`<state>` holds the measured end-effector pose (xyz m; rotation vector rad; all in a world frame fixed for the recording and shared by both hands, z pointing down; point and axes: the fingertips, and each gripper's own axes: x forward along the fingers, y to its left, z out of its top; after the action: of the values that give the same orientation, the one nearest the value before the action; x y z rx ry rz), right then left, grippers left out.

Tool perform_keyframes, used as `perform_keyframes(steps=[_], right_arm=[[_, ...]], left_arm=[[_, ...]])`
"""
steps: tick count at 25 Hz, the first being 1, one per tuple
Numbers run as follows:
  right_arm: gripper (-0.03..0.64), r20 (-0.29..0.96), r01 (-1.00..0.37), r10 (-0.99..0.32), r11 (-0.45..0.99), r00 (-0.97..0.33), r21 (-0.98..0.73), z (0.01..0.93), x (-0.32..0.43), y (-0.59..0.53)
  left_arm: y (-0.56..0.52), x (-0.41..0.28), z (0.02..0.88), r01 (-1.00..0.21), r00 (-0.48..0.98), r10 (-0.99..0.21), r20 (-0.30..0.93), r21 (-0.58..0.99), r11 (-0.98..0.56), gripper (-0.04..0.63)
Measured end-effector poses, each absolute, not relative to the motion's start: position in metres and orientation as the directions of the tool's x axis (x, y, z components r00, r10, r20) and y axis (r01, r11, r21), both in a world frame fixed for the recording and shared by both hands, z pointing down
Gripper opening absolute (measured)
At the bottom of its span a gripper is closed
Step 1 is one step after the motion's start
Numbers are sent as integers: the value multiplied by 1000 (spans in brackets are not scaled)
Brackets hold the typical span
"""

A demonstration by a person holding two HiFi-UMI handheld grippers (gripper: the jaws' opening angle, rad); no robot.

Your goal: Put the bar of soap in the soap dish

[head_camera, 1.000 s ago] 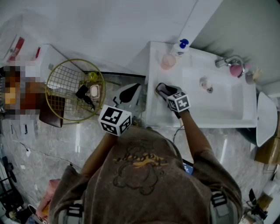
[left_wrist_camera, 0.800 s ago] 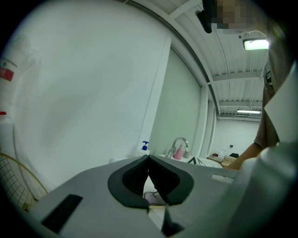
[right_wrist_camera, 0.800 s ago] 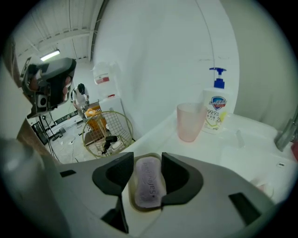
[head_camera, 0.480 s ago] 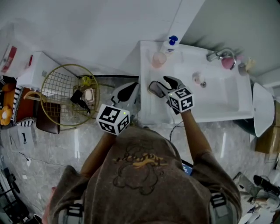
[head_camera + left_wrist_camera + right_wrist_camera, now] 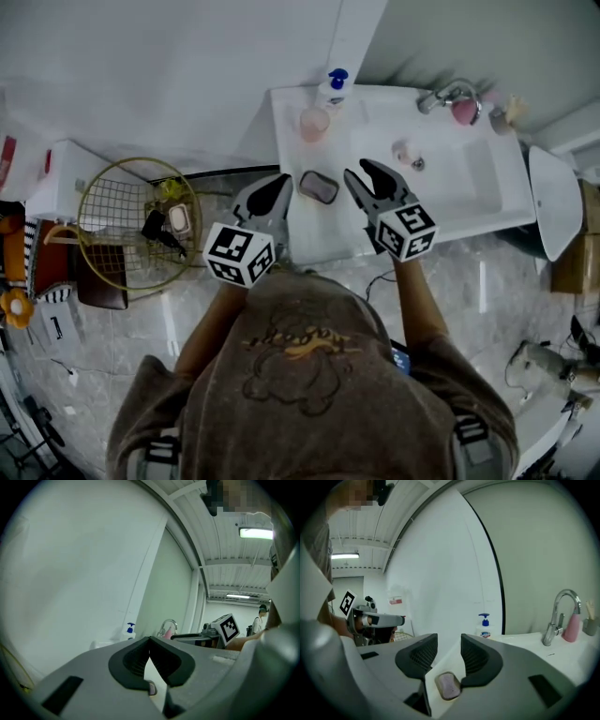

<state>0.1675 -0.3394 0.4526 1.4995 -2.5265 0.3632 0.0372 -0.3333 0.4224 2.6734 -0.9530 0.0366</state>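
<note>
A mauve bar of soap lies in a dark grey soap dish on the left ledge of the white sink. My right gripper hovers just right of the dish and above it, and its jaws are closing with nothing between them. In the right gripper view the soap shows below the gap of that gripper. My left gripper is shut and empty, just left of the dish. In the left gripper view, that gripper's pads meet.
A pump bottle with a blue top and a pink cup stand at the sink's back left. A tap and a pink bottle are at the back. A gold wire basket sits on the floor to the left.
The right gripper has lifted off the soap dish and moved right, leaving the soap lying in it. The left gripper has drifted a little toward the sink.
</note>
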Motion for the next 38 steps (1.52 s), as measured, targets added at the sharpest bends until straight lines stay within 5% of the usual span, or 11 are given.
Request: perform_keyframes(steps=[15,28,38], right_arm=[[93,92,-958,-966,222,-241,-181,432,219,-270],[3,125,-970,-976,150,-176,-191,458,211,-269],[0,149,-974,-973,149,-175,-173,468,209,-269]], left_arm=[[-338,64,423,-585,809,-577,117,272,-765,5],[-337,47,437,-611,790,-601,122,233,-756,5],[-339,32,442,-646,763,-633,133,209,-734,5]])
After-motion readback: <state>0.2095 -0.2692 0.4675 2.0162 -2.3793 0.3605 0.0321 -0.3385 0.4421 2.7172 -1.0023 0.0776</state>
